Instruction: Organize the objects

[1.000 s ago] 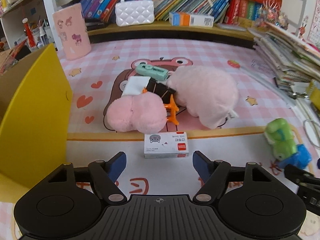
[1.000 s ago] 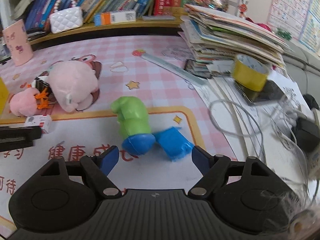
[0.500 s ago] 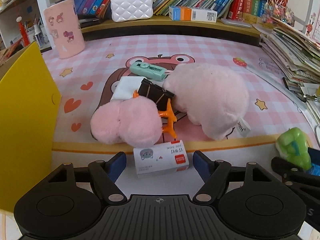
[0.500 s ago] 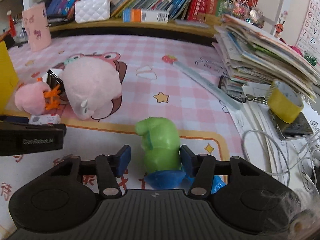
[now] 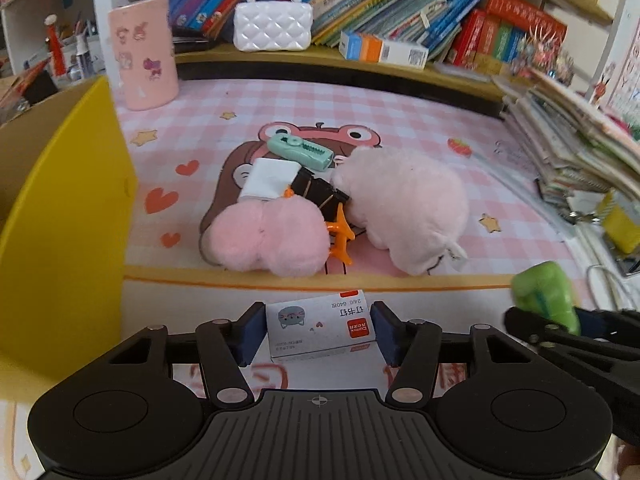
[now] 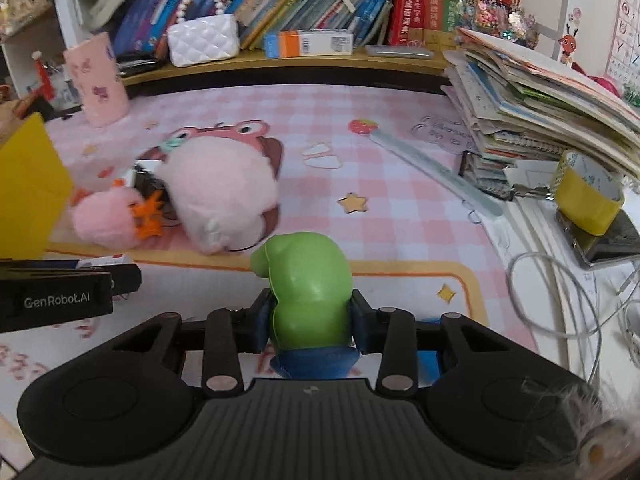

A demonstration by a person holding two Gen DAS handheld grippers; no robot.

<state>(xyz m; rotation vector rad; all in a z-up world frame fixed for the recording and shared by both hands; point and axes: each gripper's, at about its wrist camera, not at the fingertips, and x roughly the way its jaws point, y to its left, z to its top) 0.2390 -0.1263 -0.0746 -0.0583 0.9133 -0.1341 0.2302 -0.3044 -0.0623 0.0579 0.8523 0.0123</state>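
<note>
Your left claw has its pads flanking the staple box, seemingly touching both ends; squeeze evenly before lifting toward the yellow bin to its left. Your right claw pinches the green toy; keep it level.

Black ribbed gripper, blue pads, silver screws

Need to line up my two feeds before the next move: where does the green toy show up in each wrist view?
Left wrist view: the green toy sits at the far right edge, lower half, held by the right tool.
Right wrist view: the green toy is at bottom centre, pinched between the right tool's pads.
Shared landmark: the white quilted purse on the shelf, top centre in the left view, upper left in the right view.
</note>
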